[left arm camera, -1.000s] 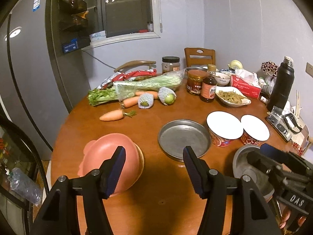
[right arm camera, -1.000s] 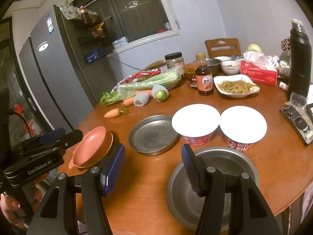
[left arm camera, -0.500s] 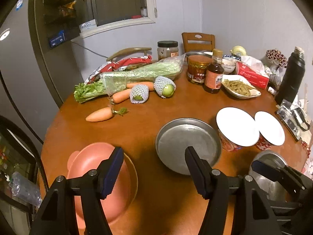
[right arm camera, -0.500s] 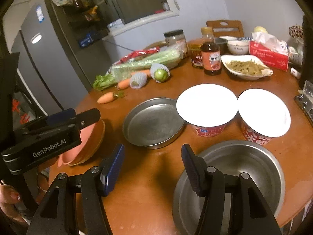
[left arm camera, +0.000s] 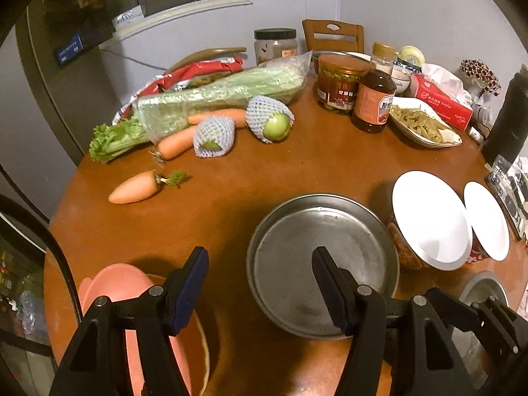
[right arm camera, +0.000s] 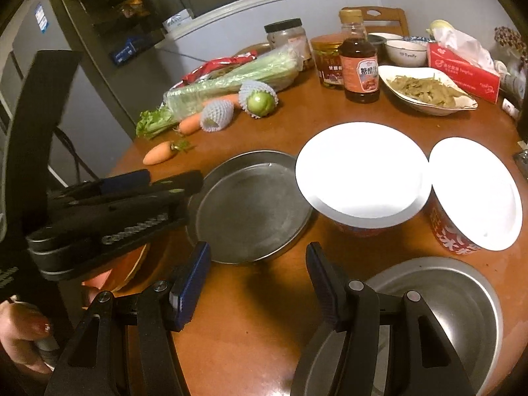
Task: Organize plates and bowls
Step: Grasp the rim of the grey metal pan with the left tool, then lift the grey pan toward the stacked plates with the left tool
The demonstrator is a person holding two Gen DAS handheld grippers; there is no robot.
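The left gripper [left arm camera: 260,272] is hovering with its jaws spread wide and gripping nothing, its right finger lying over the steel plate [left arm camera: 321,264] and its left finger over the near edge of the pink bowl [left arm camera: 118,288], which is sitting in a tan dish at the near left rim of the surface [left arm camera: 297,168]. The right gripper [right arm camera: 257,272] is likewise holding its jaws apart and empty, its right finger over the rim of the steel bowl [right arm camera: 462,300] at the near right edge. Just beyond the jaws, two instant-noodle cups [right arm camera: 361,173] with white lids are standing side by side between the steel plate and the far dishes. Readable writing is limited: the vinegar bottle [right arm camera: 359,72] is carrying Chinese characters on its label, and the white rice bowl [right arm camera: 406,53] is showing small print that is too blurred to read with certainty. A dish of yellow vegetables [right arm camera: 425,90], a red tissue box [right arm camera: 462,71], bagged celery [left arm camera: 217,95], carrots [left arm camera: 135,189] and net-wrapped fruit [left arm camera: 270,120] are occupying the far half. In the right wrist view, the left gripper body is blocking most of the pink bowl. Compared with the earlier frames, both cameras are sitting closer to the surface, and the left gripper is reaching farther over the steel plate.
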